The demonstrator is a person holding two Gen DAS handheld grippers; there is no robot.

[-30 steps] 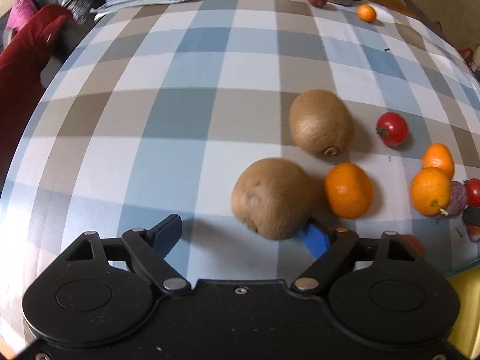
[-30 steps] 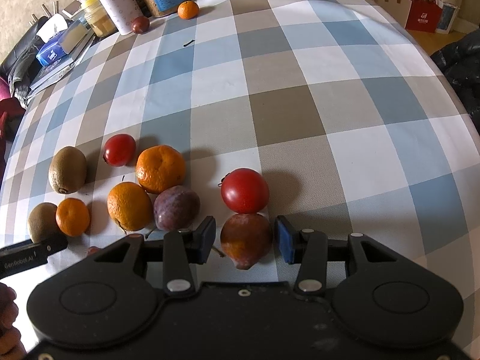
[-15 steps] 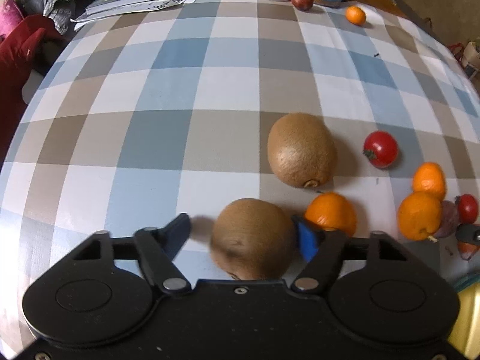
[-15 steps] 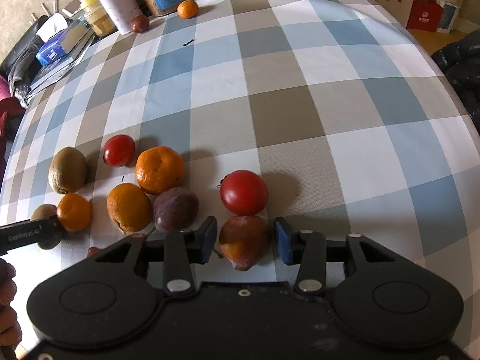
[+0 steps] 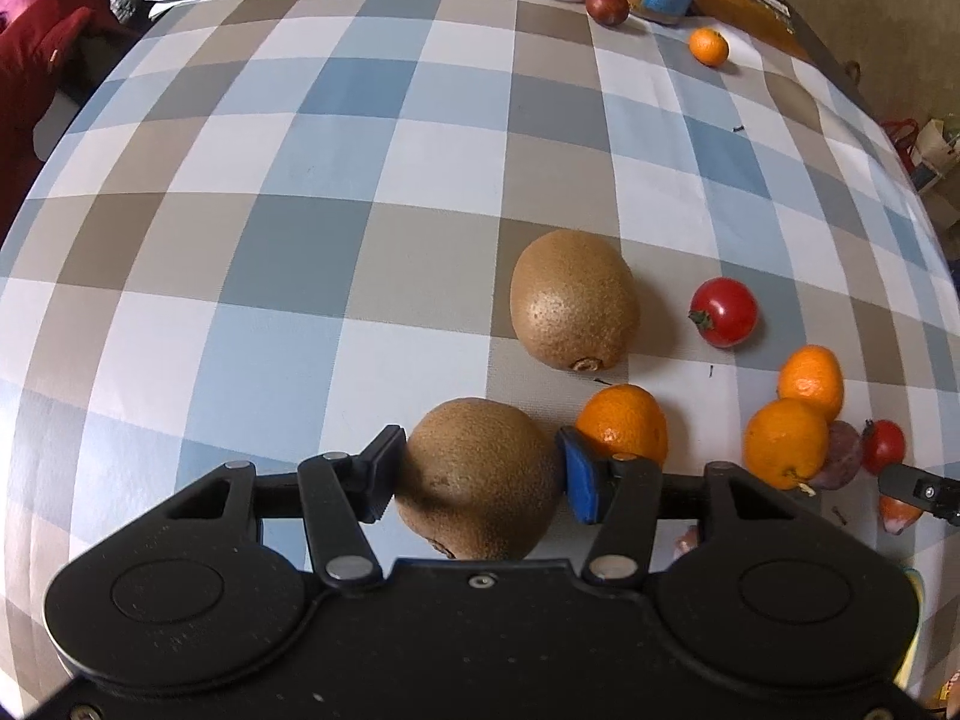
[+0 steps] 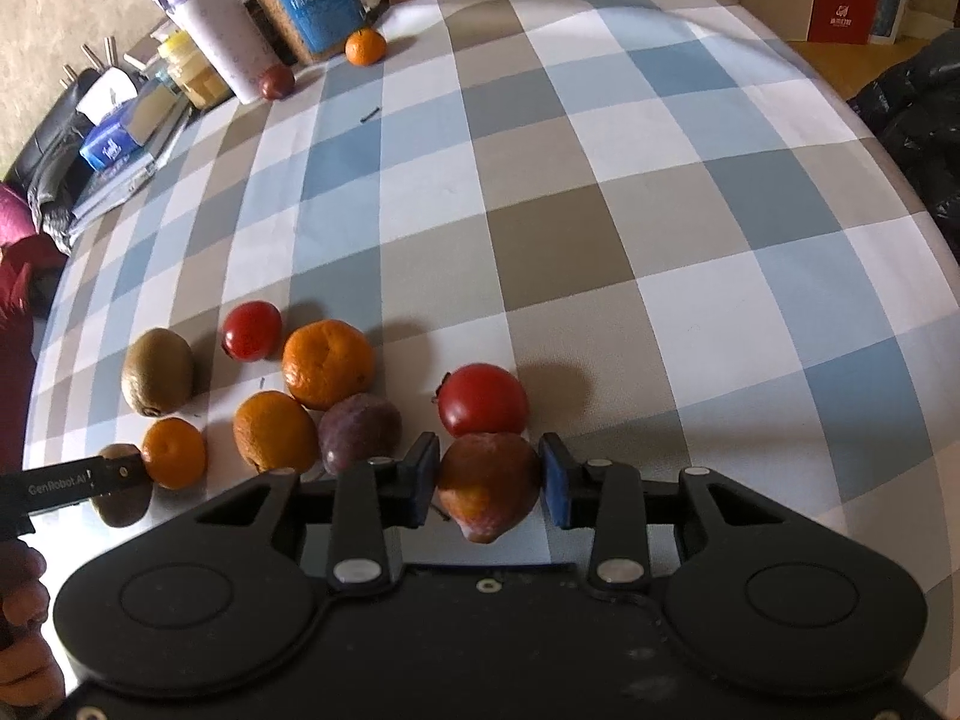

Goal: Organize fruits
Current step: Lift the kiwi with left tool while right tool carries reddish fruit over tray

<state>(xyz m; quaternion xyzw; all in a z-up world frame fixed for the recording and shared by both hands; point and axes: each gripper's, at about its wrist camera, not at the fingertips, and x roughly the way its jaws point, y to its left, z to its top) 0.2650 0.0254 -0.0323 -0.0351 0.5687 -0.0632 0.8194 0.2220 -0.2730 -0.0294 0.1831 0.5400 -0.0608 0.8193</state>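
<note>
Left wrist: left gripper (image 5: pixel 477 471), closing, now clamping kiwi (image 5: pixel 480 477) across its middle on checked tablecloth (image 5: pixel 360 180). Right gripper (image 6: pixel 489 483), also closing, pinching reddish pointed fruit (image 6: pixel 487 489). Probably soft, bruisable, light; gripping gently.

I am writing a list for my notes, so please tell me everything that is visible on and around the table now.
kiwis: 2, brown, left of the cluster; one between the left jaws
oranges: 4, orange; three in the cluster, one small at the far edge
tomatoes: 2, red, in the cluster
plum: 1, purple, beside the oranges
dark red fruit: 1, far edge, by the cup
pointed fruit: 1, red-orange, between the right jaws
cup: 1, lilac-white, far edge
blue packet: 1, far edge
tablecloth: 1, blue, beige, white checks
hand: 1, lower left corner
left gripper: black, jaws just been closing, pads on a kiwi
right gripper: black, just been closing, pads on the pointed fruit
</note>
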